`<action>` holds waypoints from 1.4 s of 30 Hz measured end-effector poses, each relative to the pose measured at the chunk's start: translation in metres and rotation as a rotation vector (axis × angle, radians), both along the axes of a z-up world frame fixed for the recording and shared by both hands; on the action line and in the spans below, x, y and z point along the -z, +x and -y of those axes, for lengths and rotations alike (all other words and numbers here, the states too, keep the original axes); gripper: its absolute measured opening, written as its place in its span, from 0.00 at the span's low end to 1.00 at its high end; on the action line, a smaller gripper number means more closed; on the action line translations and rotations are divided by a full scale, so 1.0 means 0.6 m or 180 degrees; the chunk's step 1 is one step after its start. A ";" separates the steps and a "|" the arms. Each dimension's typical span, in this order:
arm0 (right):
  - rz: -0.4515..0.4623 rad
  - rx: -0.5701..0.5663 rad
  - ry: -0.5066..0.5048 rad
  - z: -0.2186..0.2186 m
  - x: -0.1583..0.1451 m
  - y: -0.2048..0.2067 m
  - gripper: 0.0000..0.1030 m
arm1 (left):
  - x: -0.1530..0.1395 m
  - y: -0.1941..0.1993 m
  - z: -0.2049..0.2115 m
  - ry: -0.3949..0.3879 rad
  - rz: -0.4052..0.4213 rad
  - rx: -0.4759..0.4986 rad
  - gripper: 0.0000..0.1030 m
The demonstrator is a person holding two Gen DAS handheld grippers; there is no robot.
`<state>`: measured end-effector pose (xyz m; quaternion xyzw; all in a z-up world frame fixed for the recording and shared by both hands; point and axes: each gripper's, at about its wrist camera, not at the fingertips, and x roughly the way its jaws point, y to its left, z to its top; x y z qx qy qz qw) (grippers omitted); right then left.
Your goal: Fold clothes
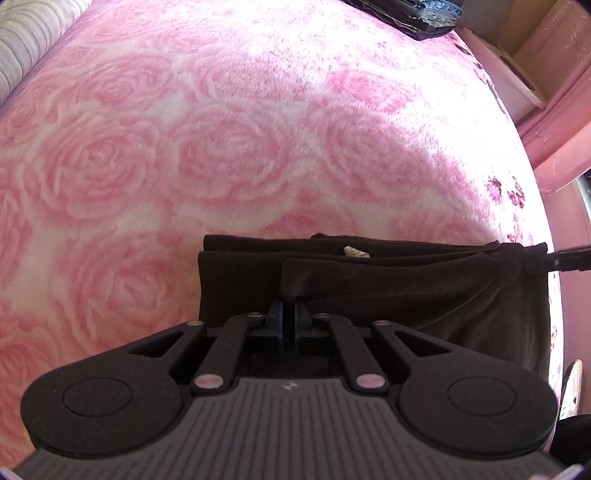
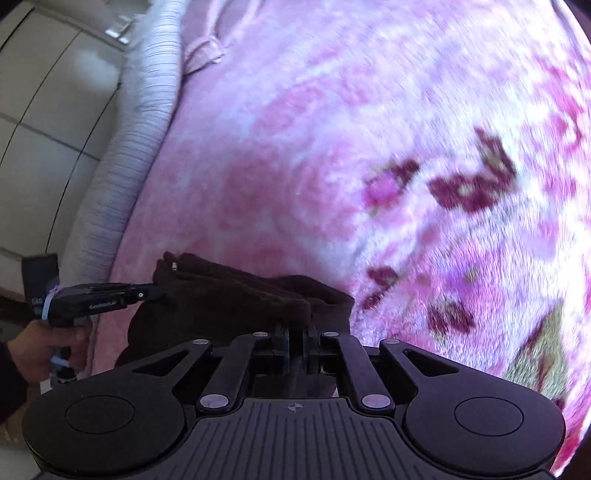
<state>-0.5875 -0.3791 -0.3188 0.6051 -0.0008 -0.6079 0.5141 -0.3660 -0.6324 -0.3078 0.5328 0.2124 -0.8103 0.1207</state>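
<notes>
A dark brown folded garment hangs in layers between the two grippers over a pink rose-patterned blanket. A small white label shows between its layers. My left gripper is shut on the garment's near edge, and it appears from the side in the right wrist view as the left gripper, pinching one end of the garment. My right gripper is shut on the other end of the cloth; its dark tip enters the left wrist view from the right.
A stack of dark folded clothes lies at the far edge of the bed. A grey-white ribbed bed edge runs along the left, with tiled floor beyond. A hand holds the left gripper. Pink furniture stands at the right.
</notes>
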 end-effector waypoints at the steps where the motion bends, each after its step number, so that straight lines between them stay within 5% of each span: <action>1: -0.0014 -0.0035 -0.0003 0.001 -0.002 -0.001 0.04 | -0.001 0.002 0.005 -0.0006 0.0000 -0.0044 0.10; 4: -0.0030 -0.0127 -0.0016 0.004 -0.005 -0.003 0.04 | -0.005 0.013 0.025 -0.0087 -0.0034 -0.0229 0.30; 6: -0.0015 -0.0148 -0.0027 0.005 -0.005 -0.001 0.04 | -0.003 0.016 0.040 -0.0098 -0.0084 -0.0345 0.30; 11: 0.0018 -0.0098 0.0009 0.007 0.000 0.003 0.04 | 0.021 -0.001 0.062 -0.0092 -0.0011 -0.0309 0.30; 16: 0.0029 -0.0040 0.0030 0.004 -0.003 0.000 0.04 | 0.016 -0.001 0.064 -0.0131 -0.0007 -0.0306 0.05; 25: -0.0234 -0.0105 -0.0111 0.000 -0.060 0.005 0.04 | -0.056 0.025 0.055 -0.0346 -0.0345 -0.0308 0.03; 36: -0.0084 0.0012 0.0014 -0.002 -0.005 -0.015 0.05 | 0.020 0.003 0.070 -0.0312 0.0012 -0.0422 0.05; 42: -0.0288 0.0169 0.0093 -0.025 -0.035 -0.031 0.19 | -0.026 0.058 0.083 -0.0484 0.0043 -0.0740 0.11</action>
